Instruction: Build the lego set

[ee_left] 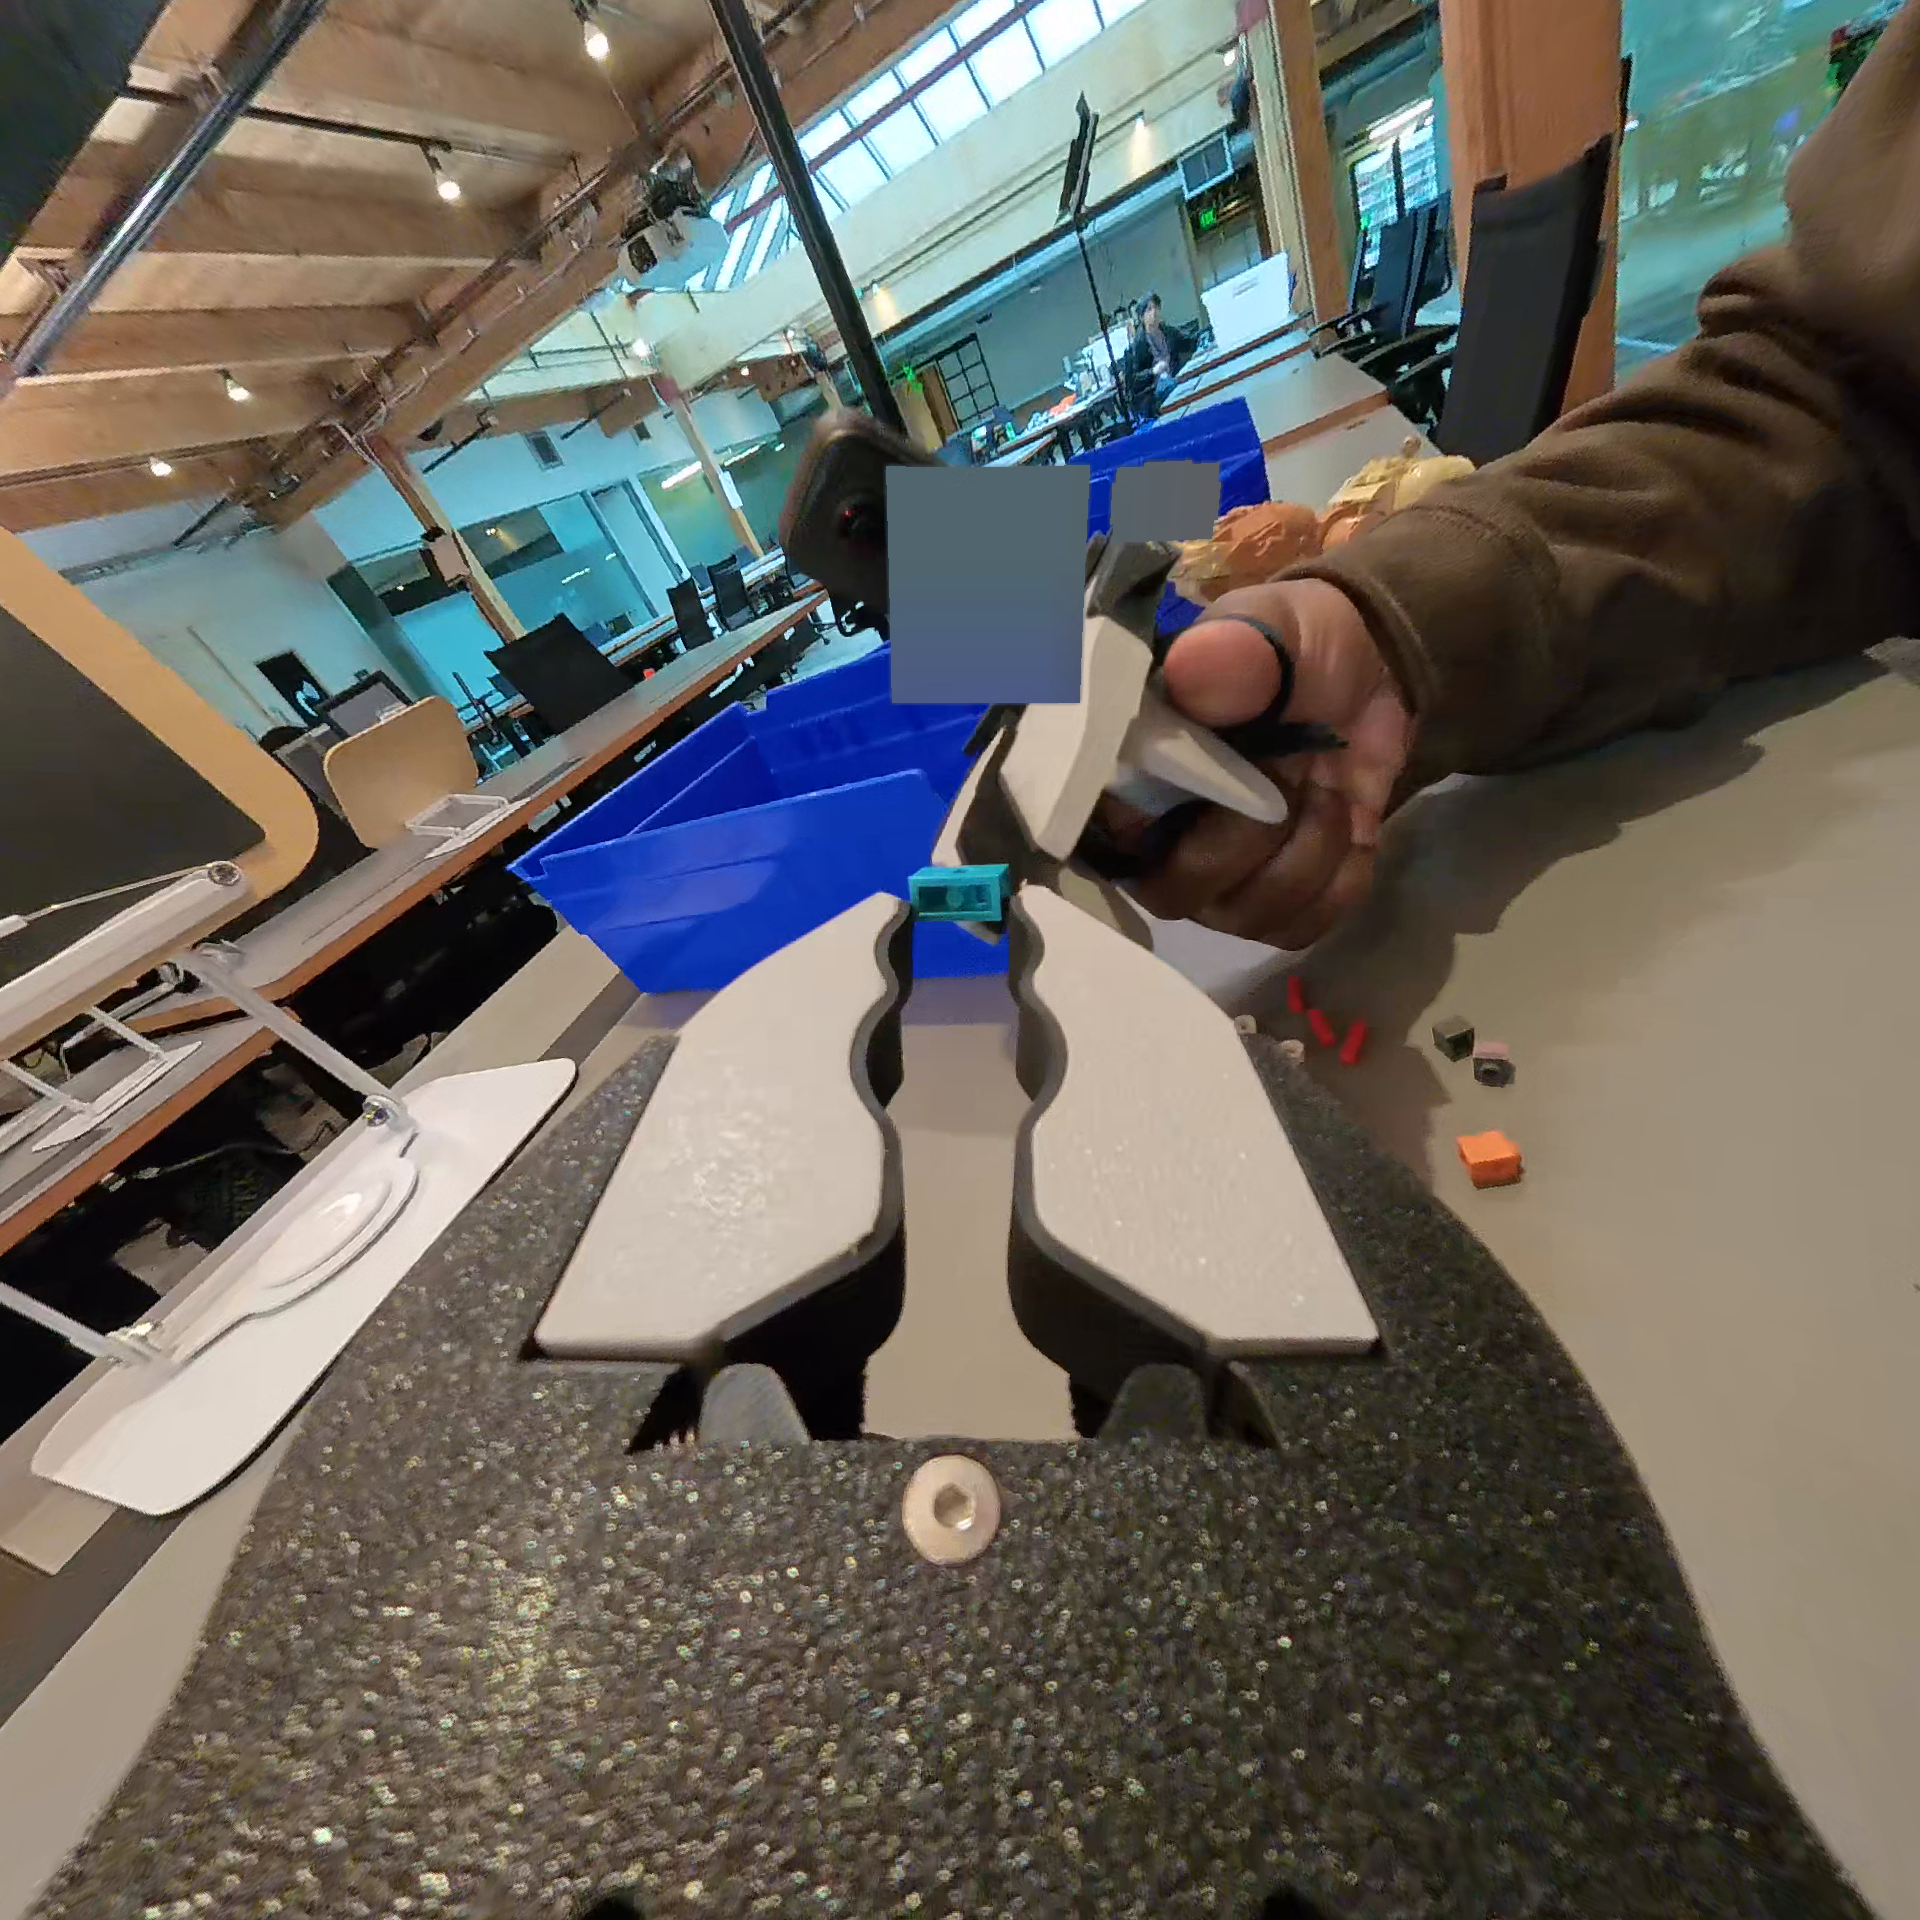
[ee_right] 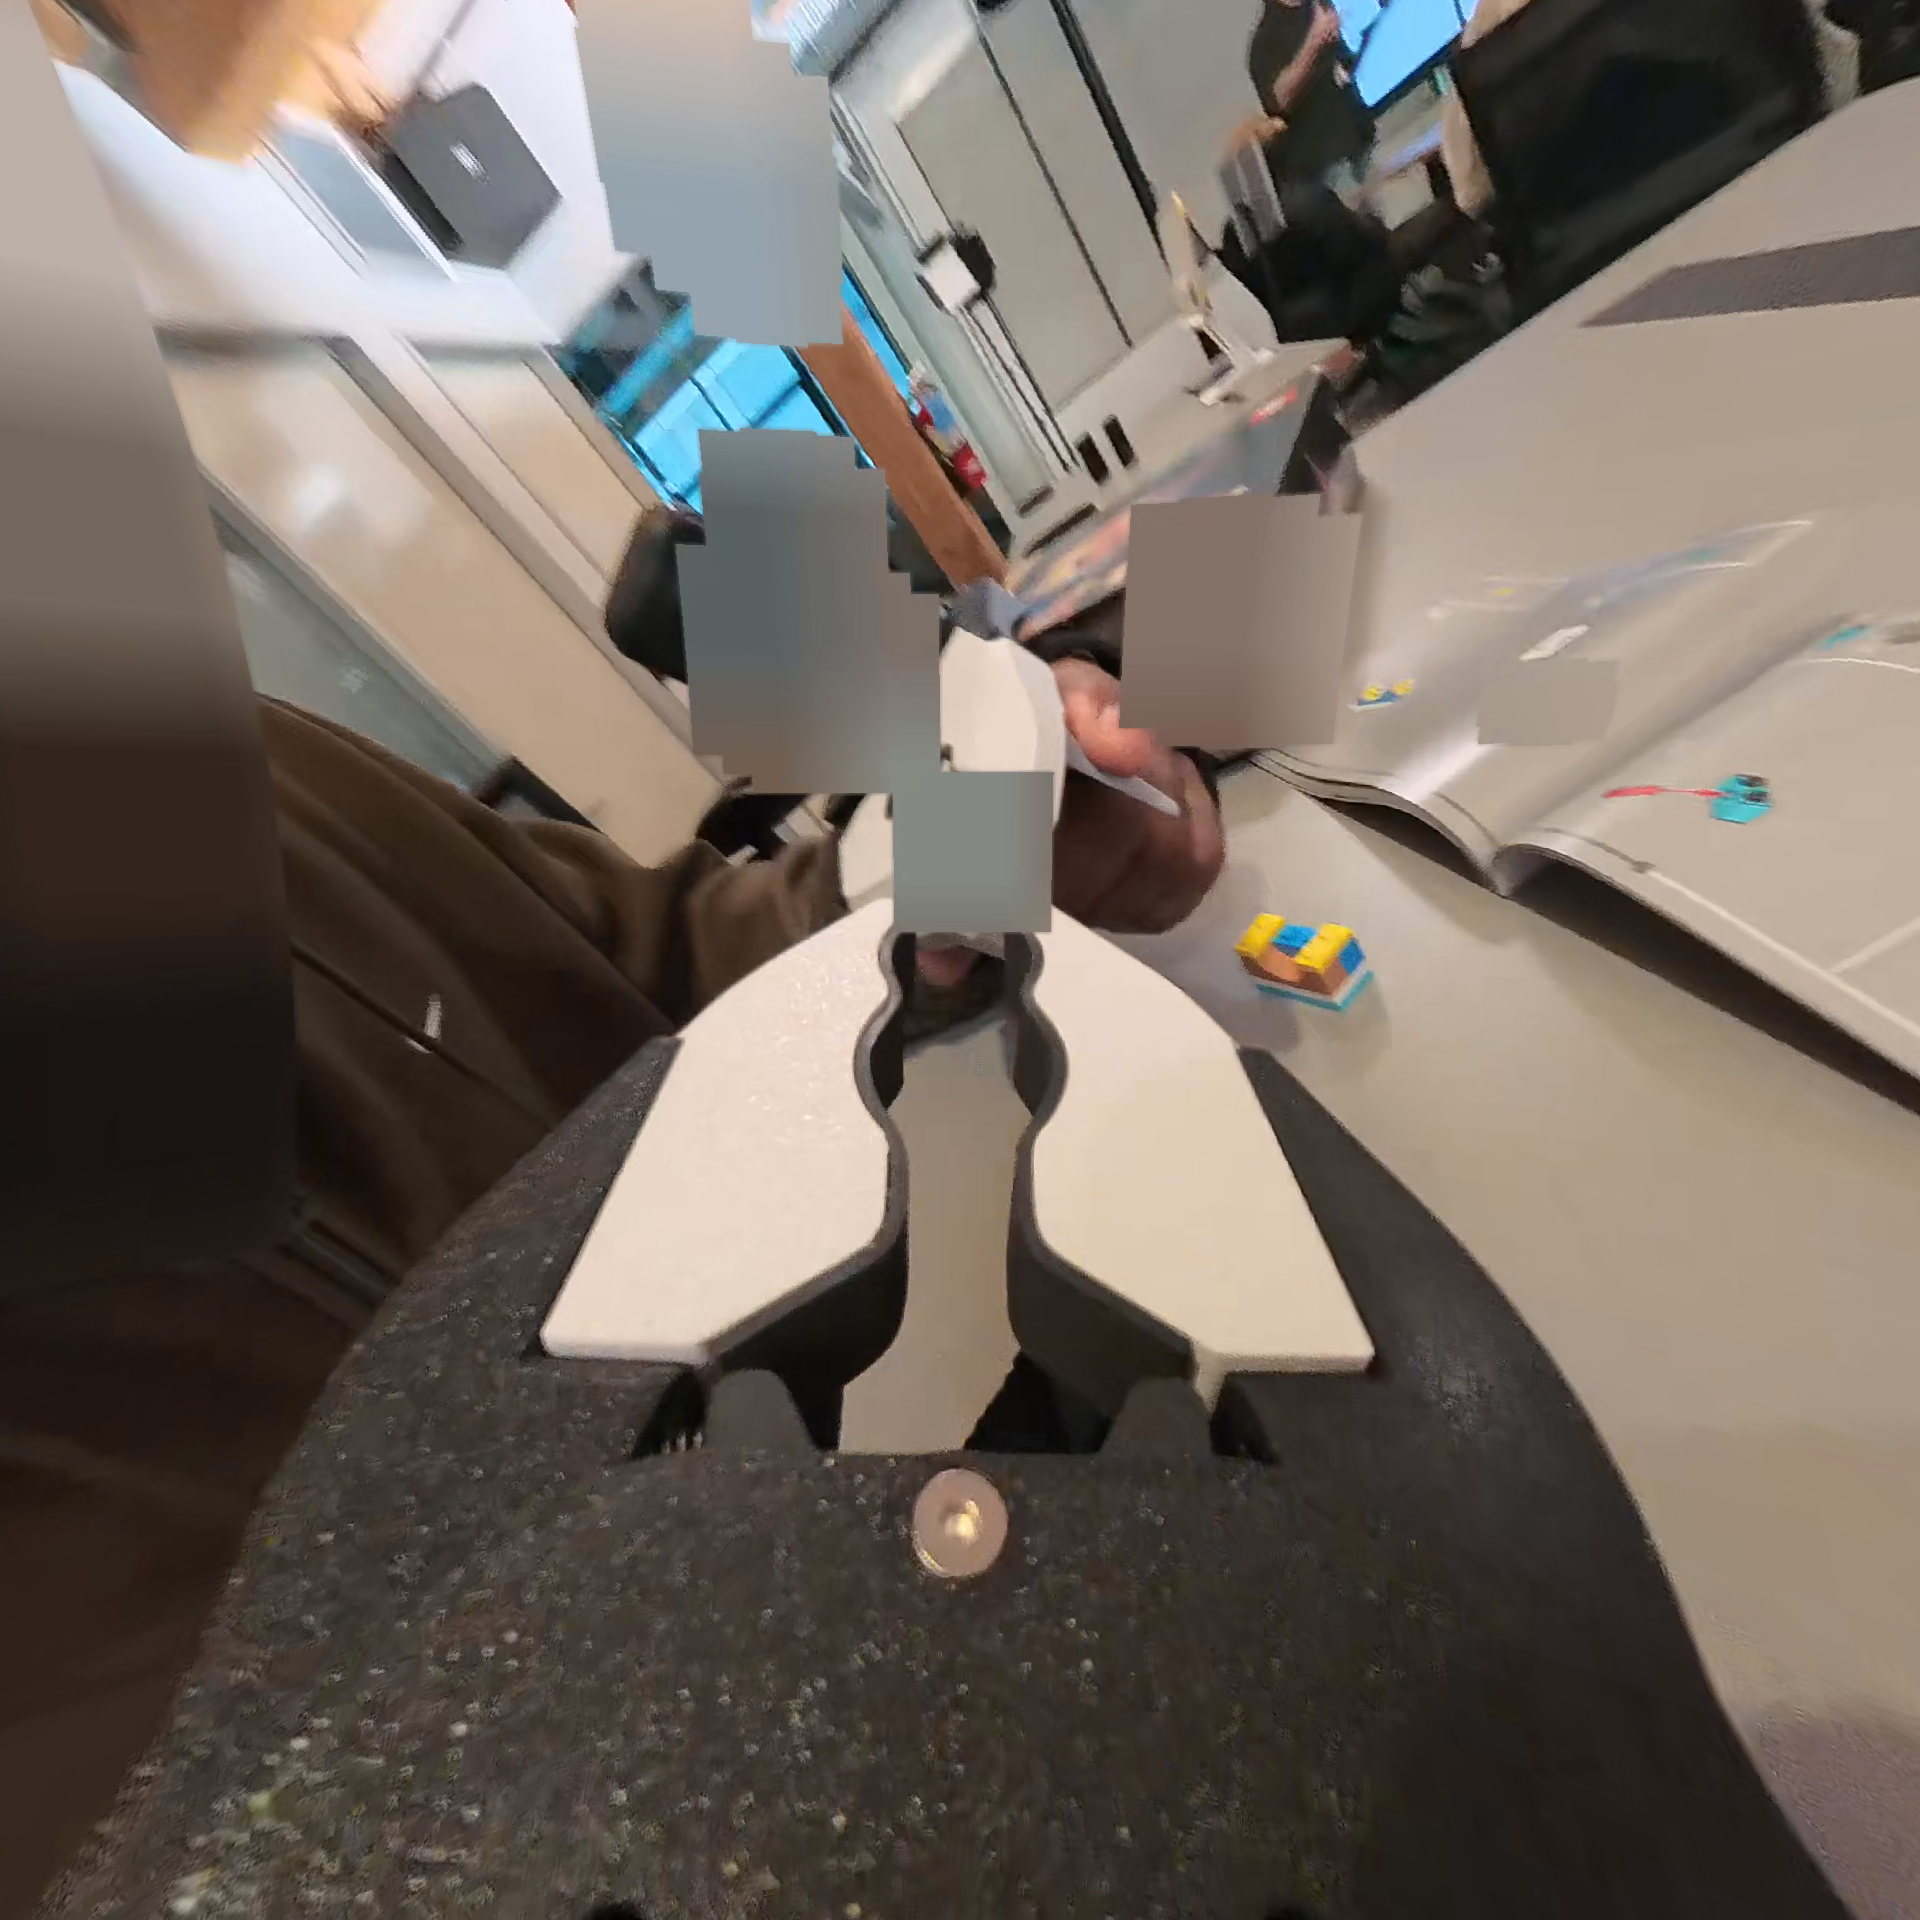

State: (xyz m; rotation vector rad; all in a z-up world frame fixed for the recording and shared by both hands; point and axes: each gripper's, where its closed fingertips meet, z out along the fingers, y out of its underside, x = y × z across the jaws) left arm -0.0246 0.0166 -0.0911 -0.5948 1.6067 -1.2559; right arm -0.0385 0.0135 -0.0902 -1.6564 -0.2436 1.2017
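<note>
My left gripper [ee_left: 961, 909] is shut on a small teal brick [ee_left: 961, 894], held by its ends at the fingertips above the grey table [ee_left: 1662, 1299]. My right gripper [ee_left: 971, 894], held in a hand, comes in from the upper right; one finger lies over the brick and one under it. In the right wrist view the right gripper [ee_right: 961, 951] has its jaws a little apart, and a patch hides what lies just past the tips. A small yellow, blue and brown build [ee_right: 1304, 961] sits on the table to the right.
Blue bins [ee_left: 748, 862] stand just behind the brick. Red pieces [ee_left: 1325, 1023], dark and grey pieces [ee_left: 1470, 1049] and an orange brick [ee_left: 1491, 1158] lie loose at right. An open instruction booklet [ee_right: 1662, 790] lies at right. A white stand [ee_left: 312, 1247] is at left. My two grippers' fingertips are within a few centimetres of each other.
</note>
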